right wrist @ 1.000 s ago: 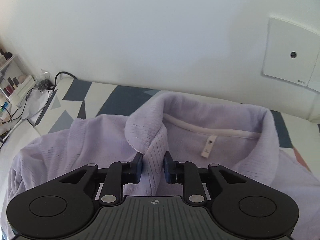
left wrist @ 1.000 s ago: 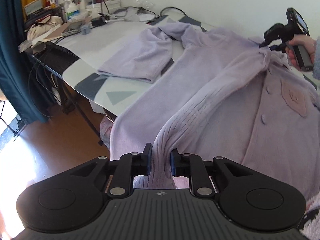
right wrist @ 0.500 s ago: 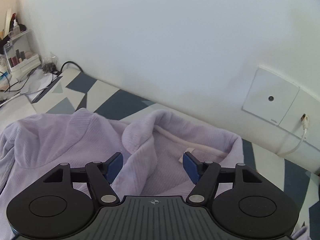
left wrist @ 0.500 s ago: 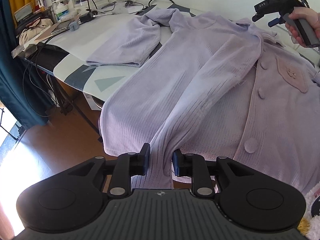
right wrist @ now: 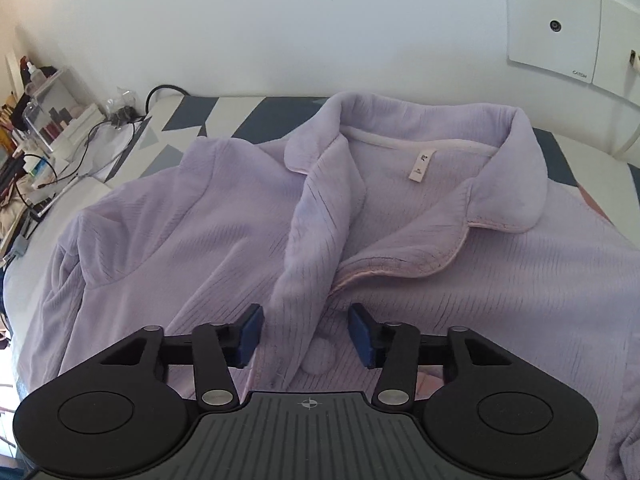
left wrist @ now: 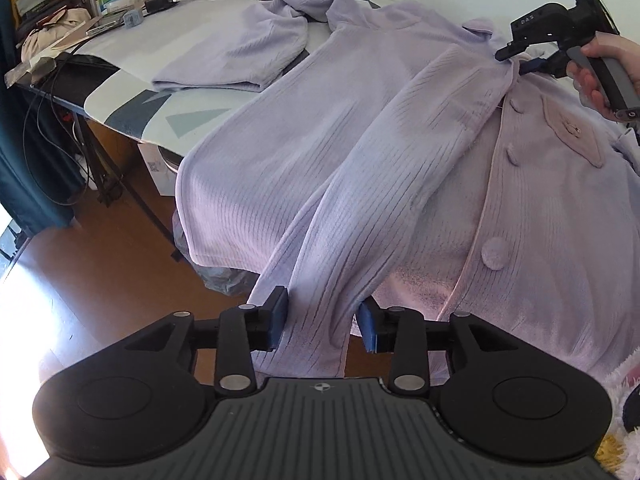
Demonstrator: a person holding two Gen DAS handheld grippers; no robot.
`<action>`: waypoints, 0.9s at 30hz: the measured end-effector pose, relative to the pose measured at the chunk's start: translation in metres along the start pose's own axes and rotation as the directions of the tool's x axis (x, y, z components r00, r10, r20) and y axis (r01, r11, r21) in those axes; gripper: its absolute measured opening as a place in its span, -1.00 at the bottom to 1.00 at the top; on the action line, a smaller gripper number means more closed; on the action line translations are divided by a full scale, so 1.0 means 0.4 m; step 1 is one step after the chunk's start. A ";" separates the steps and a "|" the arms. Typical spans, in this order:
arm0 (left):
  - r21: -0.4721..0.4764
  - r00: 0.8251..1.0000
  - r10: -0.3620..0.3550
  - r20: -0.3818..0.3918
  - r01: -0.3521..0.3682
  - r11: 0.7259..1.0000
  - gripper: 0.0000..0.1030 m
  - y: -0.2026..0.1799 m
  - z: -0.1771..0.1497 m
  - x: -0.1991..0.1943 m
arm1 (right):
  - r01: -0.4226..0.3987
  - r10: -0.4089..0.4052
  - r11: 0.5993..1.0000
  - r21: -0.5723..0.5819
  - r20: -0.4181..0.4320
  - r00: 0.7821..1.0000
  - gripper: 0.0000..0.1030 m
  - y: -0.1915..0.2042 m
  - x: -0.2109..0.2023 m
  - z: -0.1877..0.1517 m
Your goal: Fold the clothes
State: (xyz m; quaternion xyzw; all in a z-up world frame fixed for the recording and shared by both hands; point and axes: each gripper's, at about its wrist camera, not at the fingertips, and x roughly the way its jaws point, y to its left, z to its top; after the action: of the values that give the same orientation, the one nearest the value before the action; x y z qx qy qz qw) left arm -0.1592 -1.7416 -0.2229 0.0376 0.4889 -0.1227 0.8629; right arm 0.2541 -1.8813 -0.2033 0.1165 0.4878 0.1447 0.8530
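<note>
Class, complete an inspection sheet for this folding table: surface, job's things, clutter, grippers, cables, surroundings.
Surface: patterned table, mostly covered.
Job's things: lilac buttoned top spread out, front ridged.
Clutter: bottles and boxes at far end.
Grippers: left gripper just opened, hem fold loose between pads; right gripper just closing around placket fold, not pinching.
Cables: black cable by wall.
Surroundings: white wall, wooden floor.
</note>
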 end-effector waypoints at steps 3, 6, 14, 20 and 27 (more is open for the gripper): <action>0.024 1.000 0.001 0.026 -0.002 1.000 -0.57 0.014 0.016 -0.028 | -0.010 0.010 1.000 0.008 0.003 1.000 -0.67 0.006 -0.011 0.011; -0.007 0.997 -0.054 0.060 0.055 0.998 -0.67 0.047 0.040 -0.079 | -0.087 0.088 0.996 -0.017 0.054 0.995 -0.73 0.025 -0.061 0.026; 0.094 0.967 -0.250 -0.046 0.253 0.963 -0.63 -0.046 -0.010 -0.059 | -0.003 0.010 0.995 -0.101 0.068 0.998 -0.73 0.004 -0.149 0.052; 0.148 0.950 -0.283 -0.132 0.301 0.942 -0.41 -0.129 -0.057 0.042 | 0.127 -0.117 0.976 -0.175 0.063 0.991 -0.68 -0.019 -0.072 0.005; 0.132 0.963 -0.248 -0.104 0.260 0.957 0.20 -0.118 -0.080 0.038 | 0.125 -0.118 0.985 -0.119 0.064 0.991 0.05 -0.026 -0.087 -0.054</action>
State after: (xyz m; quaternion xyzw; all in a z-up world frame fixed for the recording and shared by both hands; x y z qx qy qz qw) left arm -0.1900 -1.7840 -0.2498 0.0421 0.5165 -0.2658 0.8129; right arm 0.2199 -1.9022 -0.1897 0.0382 0.4596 0.1189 0.8793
